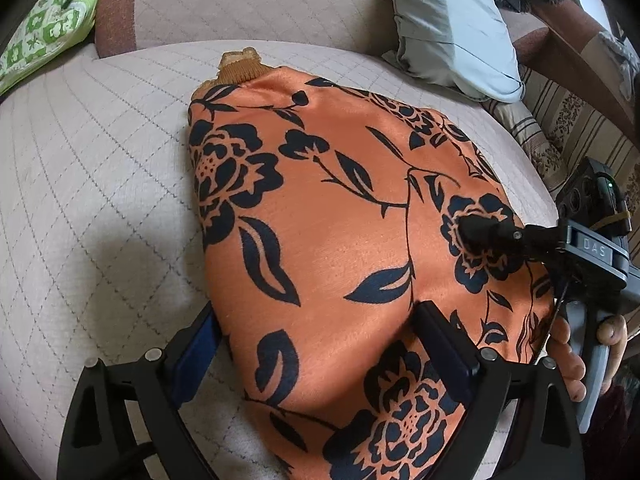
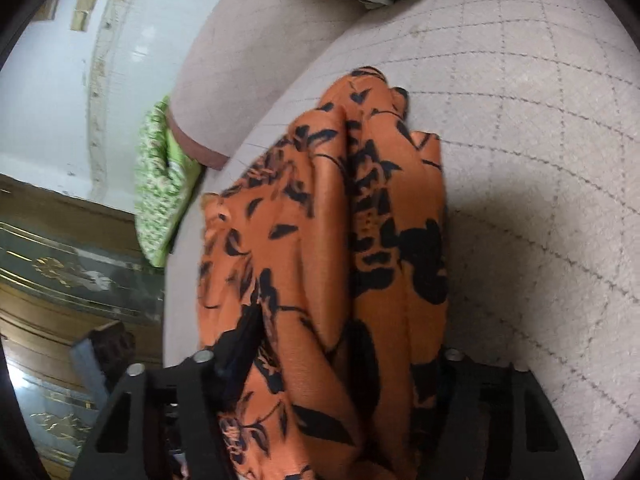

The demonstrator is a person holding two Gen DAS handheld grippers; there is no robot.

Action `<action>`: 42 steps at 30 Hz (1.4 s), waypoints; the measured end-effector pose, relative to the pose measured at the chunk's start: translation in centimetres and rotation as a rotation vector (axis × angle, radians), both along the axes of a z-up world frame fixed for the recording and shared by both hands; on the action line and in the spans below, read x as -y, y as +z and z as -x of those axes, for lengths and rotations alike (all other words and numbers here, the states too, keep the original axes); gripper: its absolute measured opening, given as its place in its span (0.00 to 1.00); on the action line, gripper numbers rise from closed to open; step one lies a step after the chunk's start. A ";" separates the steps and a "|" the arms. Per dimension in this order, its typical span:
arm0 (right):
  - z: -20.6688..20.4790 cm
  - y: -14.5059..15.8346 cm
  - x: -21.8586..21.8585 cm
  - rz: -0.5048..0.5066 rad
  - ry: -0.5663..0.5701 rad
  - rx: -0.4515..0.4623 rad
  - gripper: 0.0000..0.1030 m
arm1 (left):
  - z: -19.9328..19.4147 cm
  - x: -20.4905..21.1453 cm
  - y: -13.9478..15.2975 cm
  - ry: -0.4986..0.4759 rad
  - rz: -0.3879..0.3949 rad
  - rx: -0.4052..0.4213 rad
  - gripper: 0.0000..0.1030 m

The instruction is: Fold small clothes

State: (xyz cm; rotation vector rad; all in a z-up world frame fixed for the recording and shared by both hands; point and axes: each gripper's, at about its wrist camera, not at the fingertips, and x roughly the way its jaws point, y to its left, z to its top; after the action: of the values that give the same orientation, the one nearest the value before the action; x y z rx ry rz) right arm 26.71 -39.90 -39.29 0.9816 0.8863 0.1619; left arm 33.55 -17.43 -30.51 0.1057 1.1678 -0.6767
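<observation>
Lying on quilted sofa seat (image 1: 100, 152): orange floral garment (image 1: 320, 208) (ribbed collar far end). Left gripper (image 1: 316, 344) jaws apart, straddling garment's near edge. Right gripper (image 2: 340, 364) spread around bunched fabric.

Orange floral garment (image 1: 332, 216) between spread fingers (image 1: 444, 344)

Only readable bit is raised lettering, looks like "DAS", on the grey body of the right claw (image 1: 486, 236).
</observation>
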 end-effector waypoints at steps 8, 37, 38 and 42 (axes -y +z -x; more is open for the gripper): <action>-0.3 -0.5 -0.1 0.000 0.006 -0.008 0.63 | -0.6 0.9 -0.6 0.025 0.012 -0.001 0.95; 0.9 0.6 -1.3 0.024 -0.011 0.043 0.47 | 0.6 2.4 0.2 0.002 0.019 0.108 0.76; 1.0 0.9 -1.4 0.027 -0.010 0.050 0.46 | 0.6 2.4 0.3 0.003 0.019 0.110 0.75; 1.2 2.1 -2.0 0.033 -0.002 0.077 0.45 | 0.7 2.1 1.0 0.003 0.018 0.127 0.62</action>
State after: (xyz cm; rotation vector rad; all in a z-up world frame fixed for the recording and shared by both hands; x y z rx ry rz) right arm 25.52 -37.87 -37.24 0.9398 0.8150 0.1823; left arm 32.88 -19.52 -29.55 0.1293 1.0394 -0.6683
